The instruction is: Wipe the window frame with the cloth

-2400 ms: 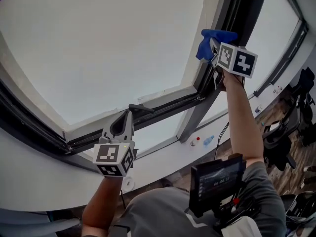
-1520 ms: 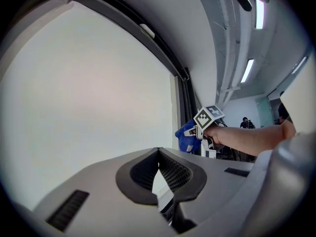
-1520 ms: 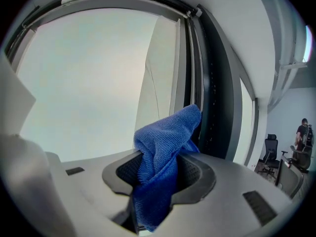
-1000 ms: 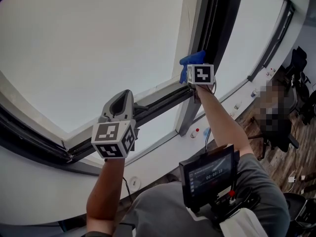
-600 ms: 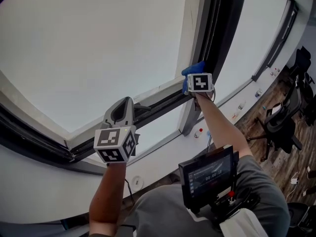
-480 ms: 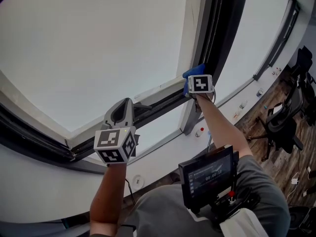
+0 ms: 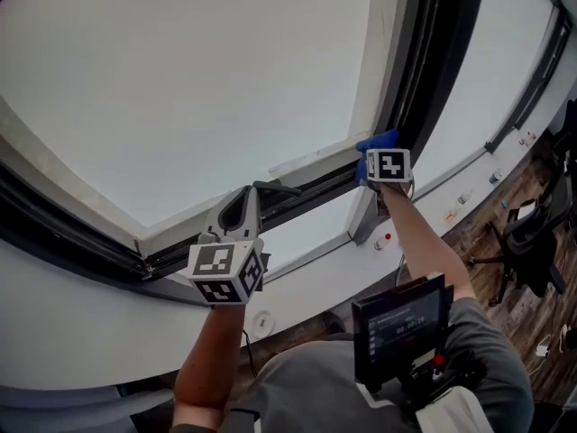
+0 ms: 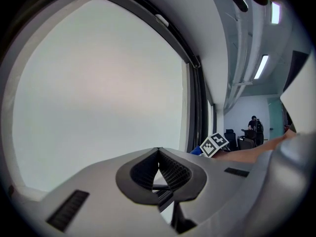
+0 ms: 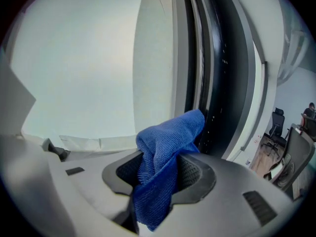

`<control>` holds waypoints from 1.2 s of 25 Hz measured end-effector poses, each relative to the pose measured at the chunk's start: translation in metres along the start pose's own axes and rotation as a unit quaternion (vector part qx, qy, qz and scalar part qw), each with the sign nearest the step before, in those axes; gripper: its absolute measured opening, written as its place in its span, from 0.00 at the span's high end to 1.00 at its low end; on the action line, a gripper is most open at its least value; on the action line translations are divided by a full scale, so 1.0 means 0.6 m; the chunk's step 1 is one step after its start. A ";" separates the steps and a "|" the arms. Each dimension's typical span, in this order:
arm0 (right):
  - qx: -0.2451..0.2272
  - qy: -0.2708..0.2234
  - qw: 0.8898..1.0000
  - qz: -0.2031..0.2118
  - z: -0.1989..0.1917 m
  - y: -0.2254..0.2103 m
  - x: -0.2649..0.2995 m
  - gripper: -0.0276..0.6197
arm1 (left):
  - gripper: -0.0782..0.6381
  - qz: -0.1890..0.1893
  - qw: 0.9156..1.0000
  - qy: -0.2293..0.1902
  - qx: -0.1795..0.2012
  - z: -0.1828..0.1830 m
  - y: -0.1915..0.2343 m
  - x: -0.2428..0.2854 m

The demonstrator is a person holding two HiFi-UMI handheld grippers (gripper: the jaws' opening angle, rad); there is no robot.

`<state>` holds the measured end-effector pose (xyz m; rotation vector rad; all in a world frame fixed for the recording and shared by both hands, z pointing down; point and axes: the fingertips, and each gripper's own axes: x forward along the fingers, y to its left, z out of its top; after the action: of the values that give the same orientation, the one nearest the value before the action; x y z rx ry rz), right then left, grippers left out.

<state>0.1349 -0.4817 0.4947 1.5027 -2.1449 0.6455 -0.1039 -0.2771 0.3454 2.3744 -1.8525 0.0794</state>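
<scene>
The blue cloth (image 7: 377,142) is pinched in my right gripper (image 7: 374,158), which is shut on it. It presses against the dark upright of the window frame (image 7: 428,61), near the lower corner. In the right gripper view the cloth (image 9: 165,144) bunches out of the jaws of the right gripper (image 9: 160,164) and touches the black frame channel (image 9: 219,78). My left gripper (image 7: 248,198) is shut on nothing and sits by the dark window handle (image 7: 276,188) on the bottom rail. The left gripper view shows the left gripper (image 8: 159,154) pointing at pale glass, with the right gripper's marker cube (image 8: 214,144) beyond.
A white sill (image 7: 315,282) runs below the window, with a small red item (image 7: 389,237) and a round fitting (image 7: 262,322) on it. A screen (image 7: 401,327) hangs at the person's chest. Office chairs (image 7: 532,237) stand on the wooden floor at right.
My right gripper has carried the cloth down the upright frame, from high up to the lower corner. The left gripper has stayed by the handle.
</scene>
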 end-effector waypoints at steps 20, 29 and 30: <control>-0.135 -0.185 0.851 0.473 0.240 0.751 -0.375 0.71 | 0.88 0.311 0.945 -0.096 0.038 0.211 0.239 -0.408; -0.131 -0.181 0.773 0.594 0.254 1.003 -0.463 0.71 | 0.88 0.384 0.918 -0.076 0.062 0.225 0.257 -0.517; -0.129 -0.184 0.768 0.600 0.260 1.026 -0.473 0.71 | 0.88 0.391 0.915 -0.076 0.063 0.227 0.260 -0.530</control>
<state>-0.3725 -0.1806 0.1267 -0.1067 -3.2070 0.3606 -0.3383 -0.0265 0.1828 1.5754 -2.8263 0.0918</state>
